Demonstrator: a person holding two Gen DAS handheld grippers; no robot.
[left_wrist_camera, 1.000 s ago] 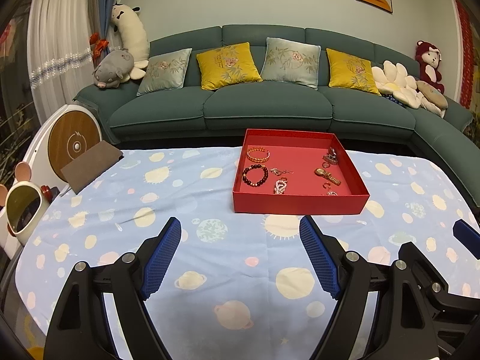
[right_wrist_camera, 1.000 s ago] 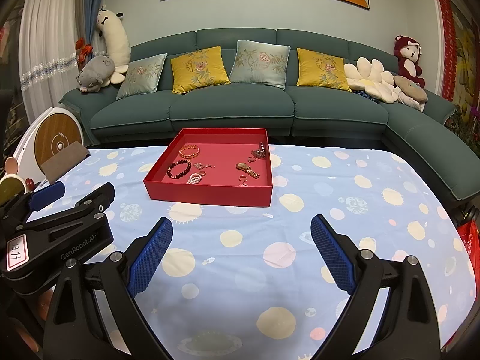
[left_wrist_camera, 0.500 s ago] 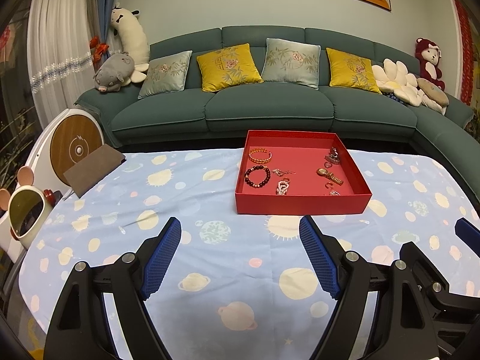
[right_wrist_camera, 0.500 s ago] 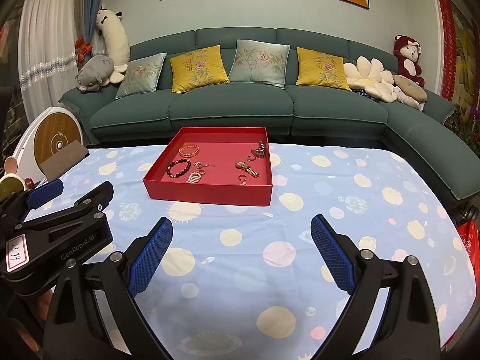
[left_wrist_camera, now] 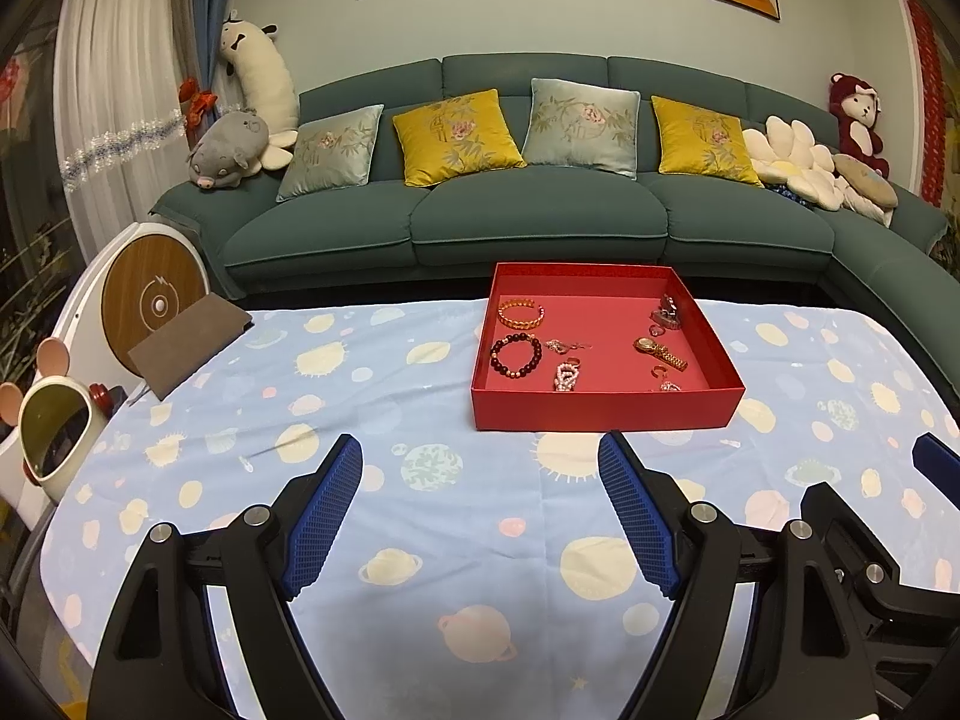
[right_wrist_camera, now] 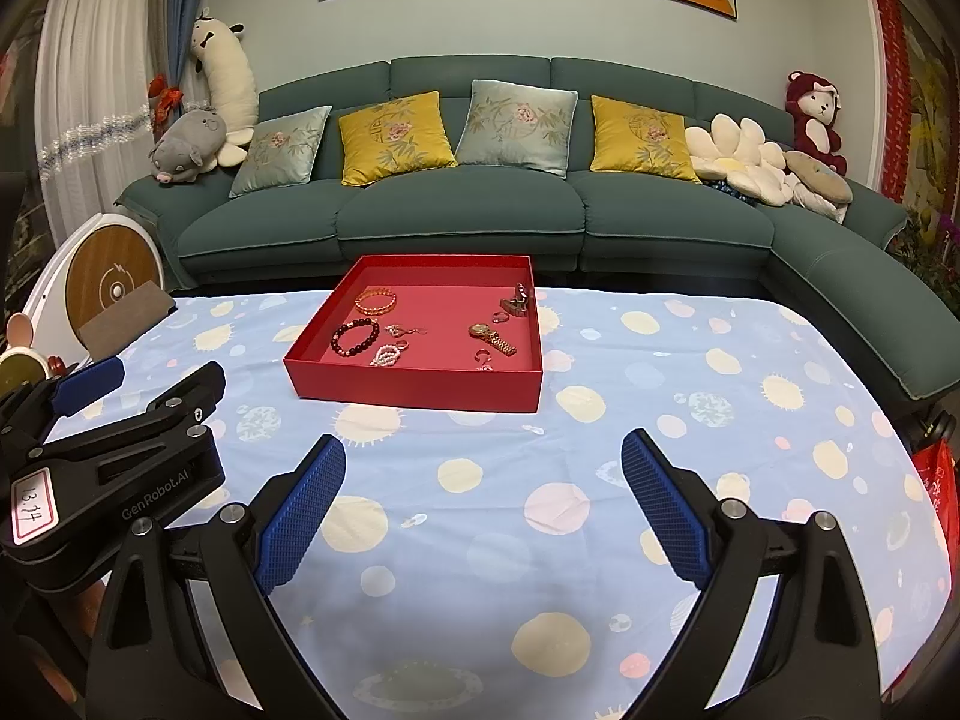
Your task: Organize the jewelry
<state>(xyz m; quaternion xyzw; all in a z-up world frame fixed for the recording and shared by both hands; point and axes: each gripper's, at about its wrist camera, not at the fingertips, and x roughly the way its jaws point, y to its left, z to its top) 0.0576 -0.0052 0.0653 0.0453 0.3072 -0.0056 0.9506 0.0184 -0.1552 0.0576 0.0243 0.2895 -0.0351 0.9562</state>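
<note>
Your left gripper (left_wrist_camera: 480, 504) hangs with its blue pads spread wide and nothing between them; your right gripper (right_wrist_camera: 483, 498) is spread the same way, also empty. Both hover above the planet-print tablecloth (left_wrist_camera: 372, 396), well short of the red tray (left_wrist_camera: 600, 405).

From the right wrist you see the whole black body of the left gripper at the left edge, with a pink label — the left wrist view gives you only a blue pad tip and black frame of the right one at its right edge. The left wrist view alone shows the pale round mirror (left_wrist_camera: 57, 438) off the table's left side.

The tray sits on the far half of the table, in front of the green sofa (right_wrist_camera: 480, 216). Inside lie an orange bead bracelet (left_wrist_camera: 521, 313), a dark bead bracelet (left_wrist_camera: 516, 357), a pearl piece (left_wrist_camera: 566, 376), a gold watch (left_wrist_camera: 659, 353) and some small rings — loose, apart from each other.
</note>
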